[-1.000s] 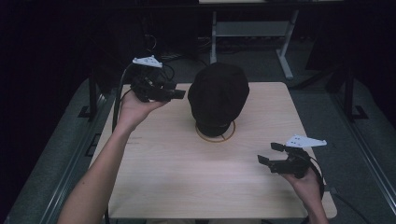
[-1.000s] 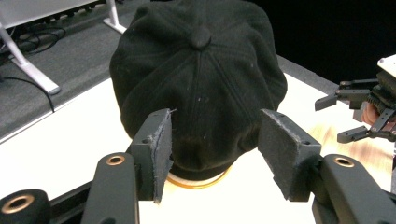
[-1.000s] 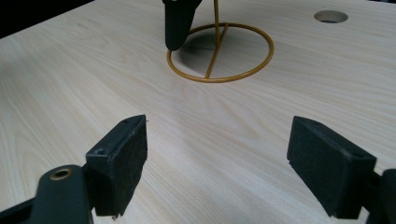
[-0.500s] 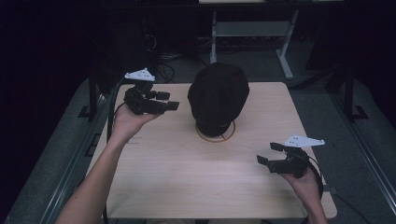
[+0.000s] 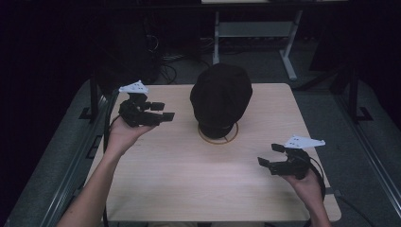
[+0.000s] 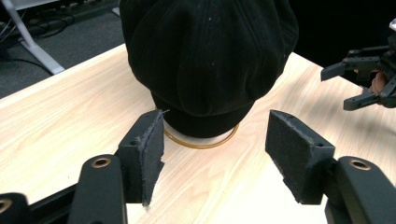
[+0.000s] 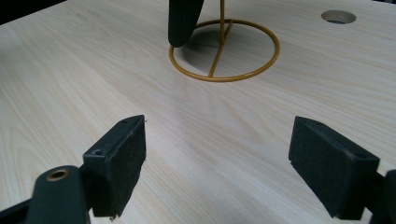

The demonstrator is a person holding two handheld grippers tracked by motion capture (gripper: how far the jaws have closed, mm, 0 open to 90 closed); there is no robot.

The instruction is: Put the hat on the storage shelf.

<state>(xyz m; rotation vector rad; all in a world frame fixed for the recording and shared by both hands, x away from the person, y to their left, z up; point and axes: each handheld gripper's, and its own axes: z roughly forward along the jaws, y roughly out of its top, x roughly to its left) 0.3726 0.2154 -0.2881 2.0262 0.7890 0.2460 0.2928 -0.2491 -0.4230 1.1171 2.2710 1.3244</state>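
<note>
Cap, black, sits on a thin gold wire stand w/ a ring base, roughly mid-desk, slightly toward the far edge. Cap covers the stand's top; just the ring base shows under it. In the left gripper view the cap fills the upper middle, ring peeking out below.

Left tongs are held up on the person's left hand, just left of the cap, jaws aimed at it, wide open, nothing btwn them. Not touching the cap; a gap remains. From its own camera, left tongs frame the cap's lower edge and the ring base.

Right tongs are near the desk's right front, well apart from the cap, in the right hand, pointing left across the desk. Jaws wide open, empty. Right gripper view: right tongs over bare wood, ring base ahead, a round hole in the desk top beyond it.

Desk is light wood; floor around is dark, w/ a white desk frame behind.
</note>
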